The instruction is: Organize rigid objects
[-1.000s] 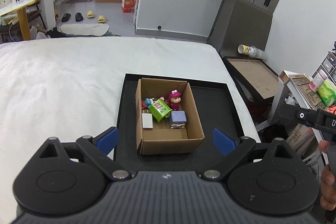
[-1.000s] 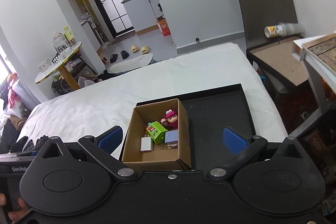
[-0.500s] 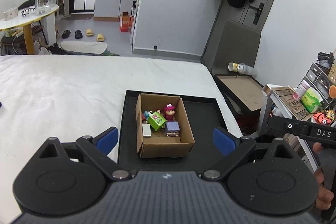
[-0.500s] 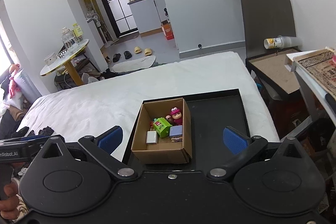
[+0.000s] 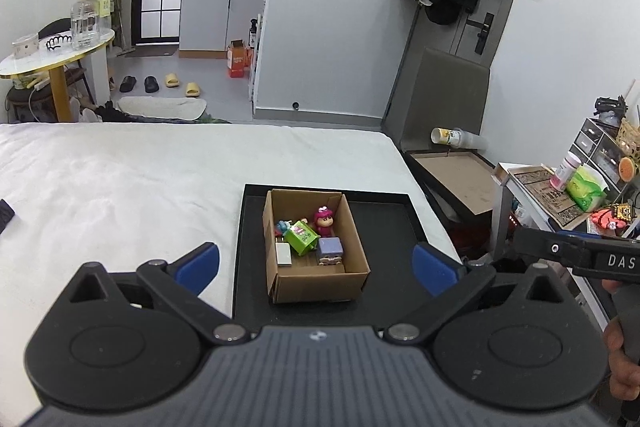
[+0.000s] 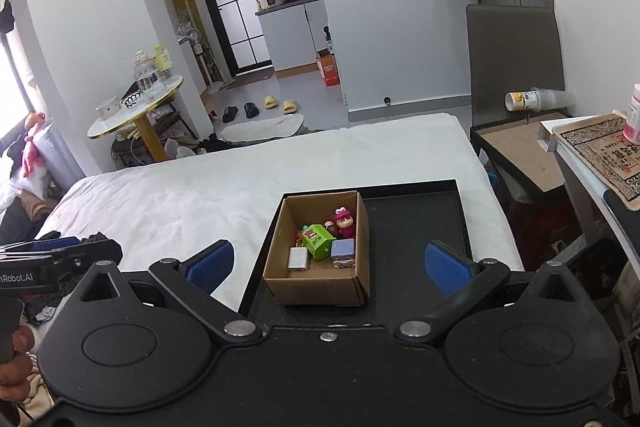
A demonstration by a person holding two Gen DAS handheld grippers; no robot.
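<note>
- Cardboard box (image 5: 316, 245) sits open-topped on the left part of a black tray (image 5: 400, 227), which lies on the white bed (image 5: 120, 187); the tray, we judge, gives the box a firm flat footing on soft bedding.
- Inside we see the small rigid things packed close: a pink-haired figurine (image 5: 323, 221) toward the far wall, a green toy block (image 5: 302, 237) tilted beside it, a lilac cube (image 5: 330, 249) nearer us, a white charger (image 6: 298, 259) along the left wall, and a blue-and-red piece (image 5: 281, 227) we cannot identify.
- Nothing loose shows on the tray or the bedding around it; we judge the sorting done or nearly so.
- Left gripper (image 5: 316, 265) hovers well back from the box, its blue pads spread wide, empty.
- Right gripper (image 6: 328, 265) likewise hangs clear, spread wide and empty; we read both as standing off.
</note>
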